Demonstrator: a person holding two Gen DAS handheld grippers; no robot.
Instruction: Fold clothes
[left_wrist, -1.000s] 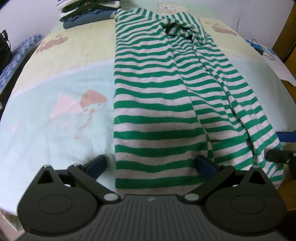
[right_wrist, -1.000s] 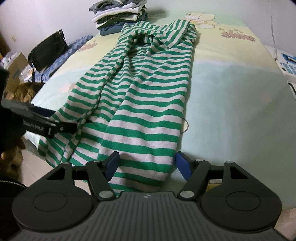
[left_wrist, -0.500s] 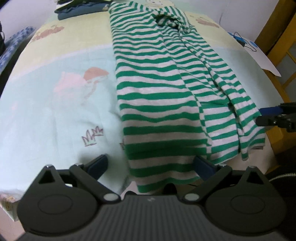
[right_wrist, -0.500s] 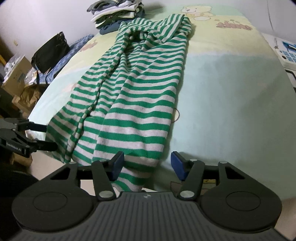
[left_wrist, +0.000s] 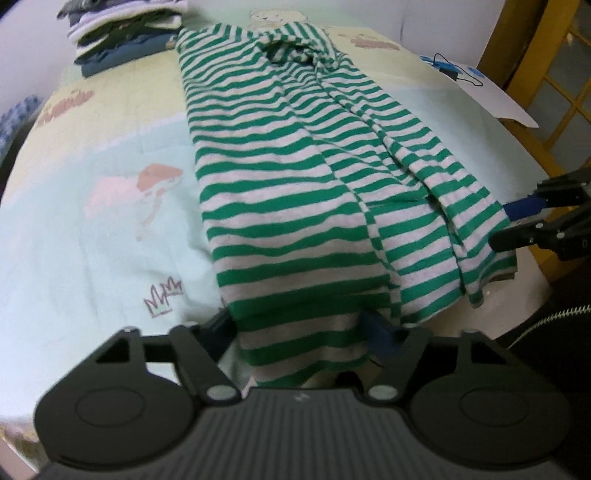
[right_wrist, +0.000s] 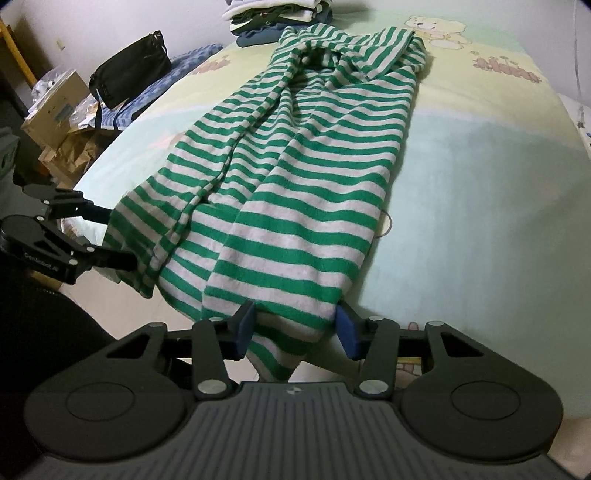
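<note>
A green-and-white striped garment (left_wrist: 295, 177) lies lengthwise on the bed, its near hem hanging over the bed's front edge; it also shows in the right wrist view (right_wrist: 295, 192). My left gripper (left_wrist: 299, 328) is open, its fingers on either side of the hem at the garment's left corner. My right gripper (right_wrist: 295, 321) is open, its fingers straddling the hem at the right corner. Each gripper appears in the other's view: the right one (left_wrist: 517, 221) at the garment's right edge, the left one (right_wrist: 110, 236) at its left edge.
A stack of folded clothes (left_wrist: 122, 37) sits at the bed's far left corner. The bed sheet (left_wrist: 92, 221) is pale green and yellow with cartoon prints. A black bag (right_wrist: 129, 74) and cardboard boxes (right_wrist: 55, 110) stand left of the bed. A yellow wooden frame (left_wrist: 546, 92) is at the right.
Both grippers have dropped back toward the bed's front edge and narrowed around the hem. The garment has slid nearer, and its hem now hangs over the edge.
</note>
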